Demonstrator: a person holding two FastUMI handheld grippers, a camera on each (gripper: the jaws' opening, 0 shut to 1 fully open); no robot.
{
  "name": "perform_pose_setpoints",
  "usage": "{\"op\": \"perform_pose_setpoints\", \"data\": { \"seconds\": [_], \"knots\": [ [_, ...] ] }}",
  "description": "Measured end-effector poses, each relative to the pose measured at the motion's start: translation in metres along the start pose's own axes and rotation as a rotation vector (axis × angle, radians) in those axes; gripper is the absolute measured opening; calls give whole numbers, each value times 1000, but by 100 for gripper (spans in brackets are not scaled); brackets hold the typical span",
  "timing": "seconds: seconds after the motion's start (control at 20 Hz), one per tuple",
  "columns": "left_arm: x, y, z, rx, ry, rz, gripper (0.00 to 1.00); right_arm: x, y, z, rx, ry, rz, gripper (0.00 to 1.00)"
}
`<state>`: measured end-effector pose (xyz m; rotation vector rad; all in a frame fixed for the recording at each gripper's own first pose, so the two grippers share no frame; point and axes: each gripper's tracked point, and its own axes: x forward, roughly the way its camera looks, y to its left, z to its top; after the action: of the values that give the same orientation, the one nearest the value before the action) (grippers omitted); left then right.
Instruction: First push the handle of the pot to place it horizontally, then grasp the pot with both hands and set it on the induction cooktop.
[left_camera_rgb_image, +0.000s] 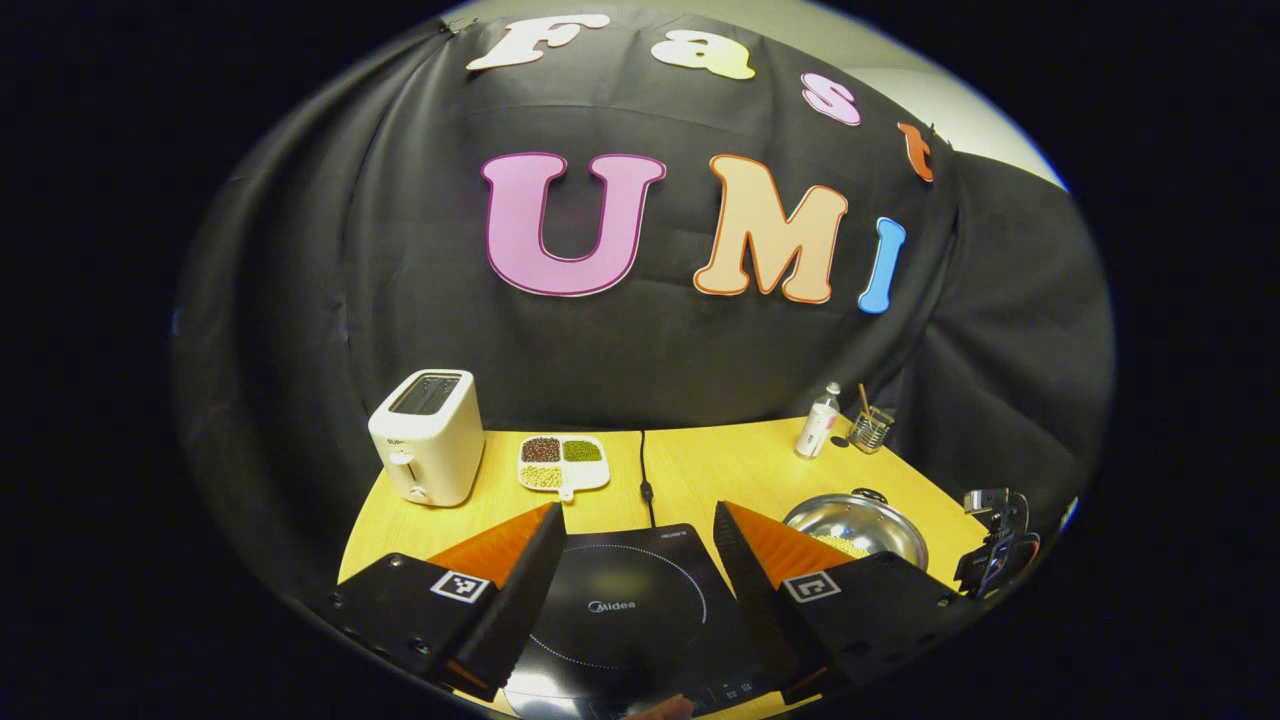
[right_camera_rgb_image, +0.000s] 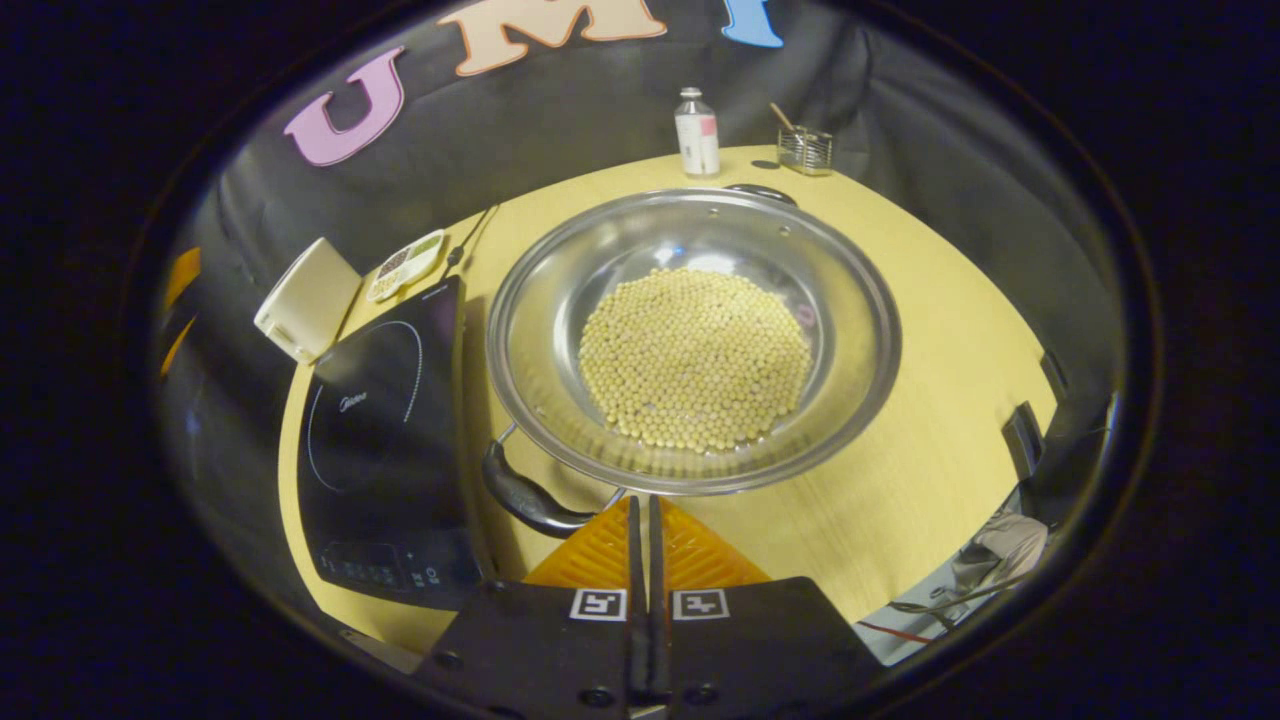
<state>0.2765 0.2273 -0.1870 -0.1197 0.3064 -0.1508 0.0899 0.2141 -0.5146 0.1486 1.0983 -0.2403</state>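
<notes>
Hovering low over the table, the right hand-held gripper has its two fingers pressed together with nothing between them, their tips close to the near rim of the pot. That closed, pointed shape looks chosen for pushing rather than gripping. The pot, a wide steel pan holding a mound of pale beans, sits directly ahead of this gripper. Its dark loop handle lies just ahead and to the left of the fingertips, whether touching them cannot be told. The second handle sits on the pot's far rim.

The left hand-held gripper waits with fingers spread wide above the induction cooktop, which lies just beneath and between them. From there the pot is ahead and to the right, beside the cooktop, not yet on it.
</notes>
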Motion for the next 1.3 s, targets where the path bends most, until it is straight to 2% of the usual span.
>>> {"op": "perform_pose_setpoints", "data": {
  "seconds": [0.05,0.1,0.7,0.85,0.9,1.0,1.1,1.3],
  "knots": [
    [1,1,-1,-3,1,1,91,1,4,0,-1,4,6,0],
    [2,1,-2,-6,5,2,91,2,9,2,1,6,12,3],
    [1,13,-3,-4,8,44,91,20,61,18,99,33,116,3],
    [-1,14,-3,-7,4,55,91,21,73,24,137,40,156,3],
    [-2,13,-3,-12,6,57,91,21,77,26,148,38,170,0],
    [-4,12,-6,-24,15,58,91,20,82,31,171,38,197,3],
    [-5,8,-9,-36,26,56,91,14,88,39,203,31,237,0],
    [-6,-14,-17,-48,63,3,92,-3,72,70,277,-36,278,3]
  ]
}}
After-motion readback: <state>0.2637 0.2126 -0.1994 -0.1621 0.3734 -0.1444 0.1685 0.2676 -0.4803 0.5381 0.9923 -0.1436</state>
